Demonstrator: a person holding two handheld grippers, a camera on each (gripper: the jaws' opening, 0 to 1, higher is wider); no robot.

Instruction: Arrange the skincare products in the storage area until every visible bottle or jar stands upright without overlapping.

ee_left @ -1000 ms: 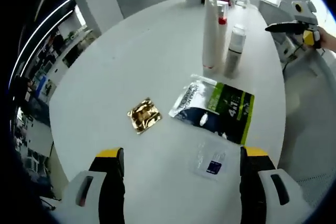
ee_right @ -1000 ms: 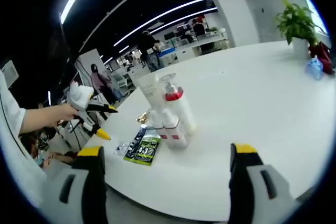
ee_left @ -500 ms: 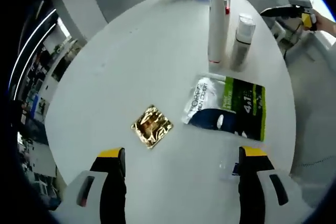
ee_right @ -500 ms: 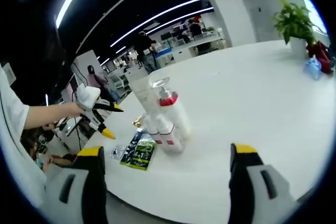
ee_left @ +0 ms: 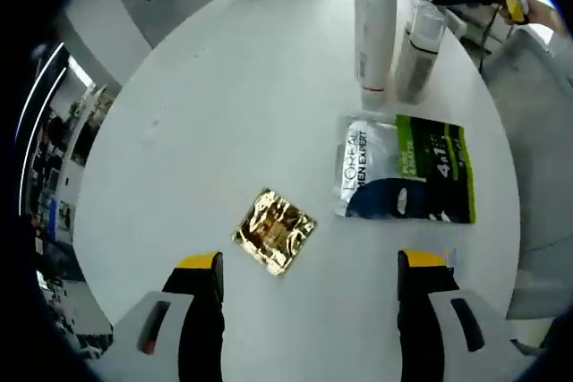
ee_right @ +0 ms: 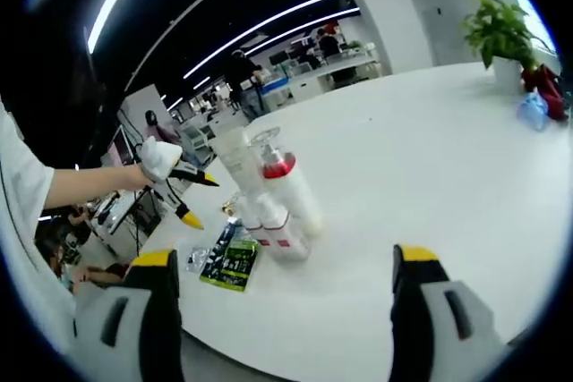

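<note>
The tall white bottle [ee_left: 376, 29] and grey-capped bottle [ee_left: 419, 46] stand upright at your left view's 1 o'clock on the white counter [ee_left: 224, 114]. The L'Oreal sachet [ee_left: 407, 181] lies flat at 3, the gold foil packet [ee_left: 274, 231] near centre. Your left gripper [ee_left: 309, 310] and right gripper [ee_right: 282, 315] both have jaws released, grasping nothing.

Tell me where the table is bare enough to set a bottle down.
In the left gripper view, the white table is bare left of the tall white bottle and above the gold foil sachet. It is crowded on the right: the grey bottle stands beside the tall one, with the green-and-black sachet just below them.
</note>
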